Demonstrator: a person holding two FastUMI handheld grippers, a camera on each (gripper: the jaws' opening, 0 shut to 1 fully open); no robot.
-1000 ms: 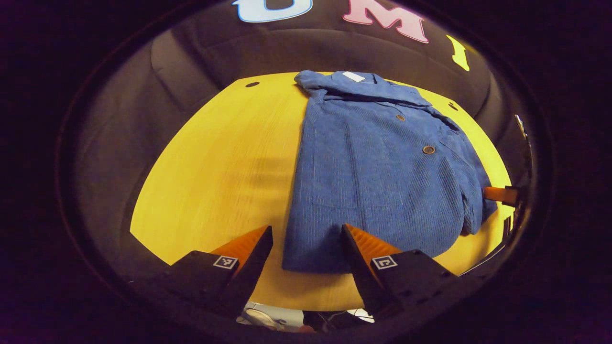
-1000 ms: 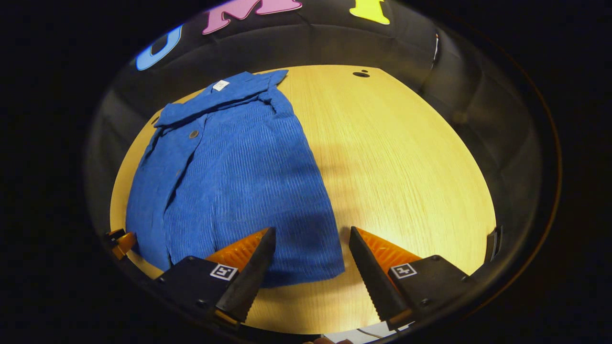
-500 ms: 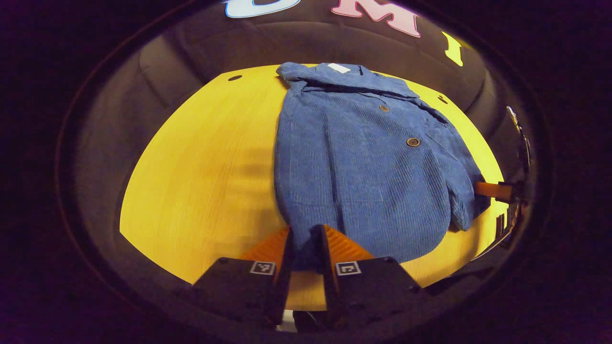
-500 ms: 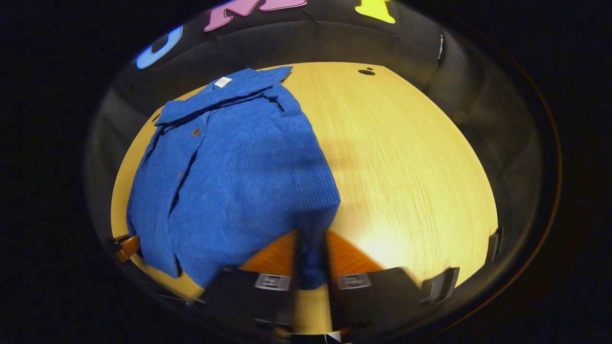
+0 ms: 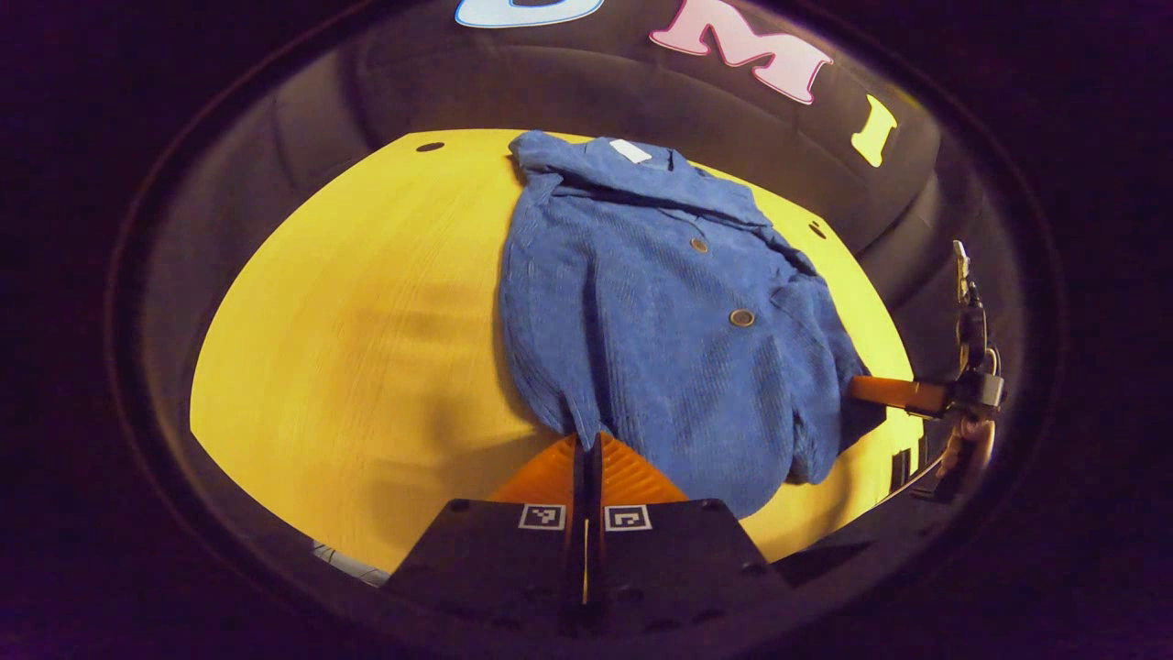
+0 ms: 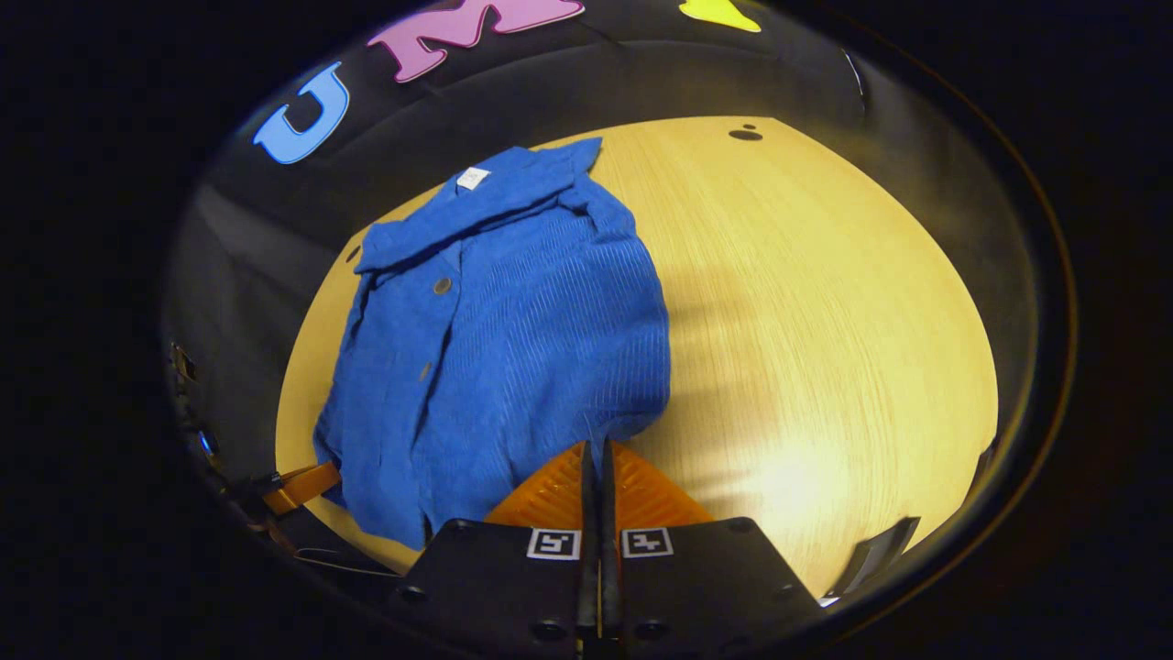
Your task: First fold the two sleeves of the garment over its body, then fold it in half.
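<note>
- Both grippers have closed since a second ago: then their fingers stood wide apart over the near hem, and now each pair is pinched together on a bottom corner of the jacket, which has begun to bunch and lift toward the collar.
- Left gripper [image 5: 586, 458] has its orange fingers pressed flat together, with the blue corduroy jacket [image 5: 660, 321] running straight down into them; the cloth seems held at the very tips.
- Right gripper [image 6: 596, 463] is likewise clamped tight, the jacket [image 6: 513, 339] meeting its fingertips at the near right corner. Far to its left, the other gripper's orange finger pokes out at the hem.
- Ahead of both grippers the jacket lies on the yellow desk [image 5: 367, 321], collar [image 5: 632, 170] at the far end, sleeves already laid over the body, near hem rucked.
- Risk, as I judge it: each grip looks shallow, so a corner could slip free mid-carry and leave the half fold crooked.
- If the two grippers travel at uneven pace or height, the hem may twist and land skewed against the collar.
- Lifting too high or too fast could let the folded sleeves slide off the body and open again.
- Dragging low could push the whole jacket toward the far desk [image 6: 806, 302] edge instead of folding it.
</note>
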